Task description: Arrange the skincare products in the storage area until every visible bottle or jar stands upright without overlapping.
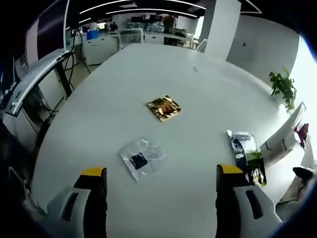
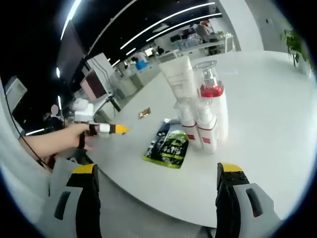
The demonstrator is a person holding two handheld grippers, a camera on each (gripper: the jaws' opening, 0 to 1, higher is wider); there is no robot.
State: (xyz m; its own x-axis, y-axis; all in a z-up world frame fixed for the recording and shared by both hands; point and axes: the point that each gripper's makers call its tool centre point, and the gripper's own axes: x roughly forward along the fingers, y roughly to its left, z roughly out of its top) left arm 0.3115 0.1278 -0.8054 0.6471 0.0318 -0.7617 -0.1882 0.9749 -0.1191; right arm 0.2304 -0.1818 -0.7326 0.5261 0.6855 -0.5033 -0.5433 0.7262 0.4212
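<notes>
Two grippers (jaws wide, empty): left gripper [image 1: 161, 184], right gripper [image 2: 157, 182]; bottles [image 2: 204, 116] upright, sachet [image 2: 167, 145] flat

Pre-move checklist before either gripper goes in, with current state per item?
1. Left gripper open, nothing held: ok.
2. Right gripper open, nothing held: ok.
3. Bottles upright: pump bottle, white tube, two small bottles all stand: ok.
4. No overlapping: bottles are clustered tight, contact between them: cannot tell.
5. Flat packets on the table: green sachet, gold sachet, clear pouch lie flat: not ok if counted as targets.
6. Approach path over the table: ok.
</notes>
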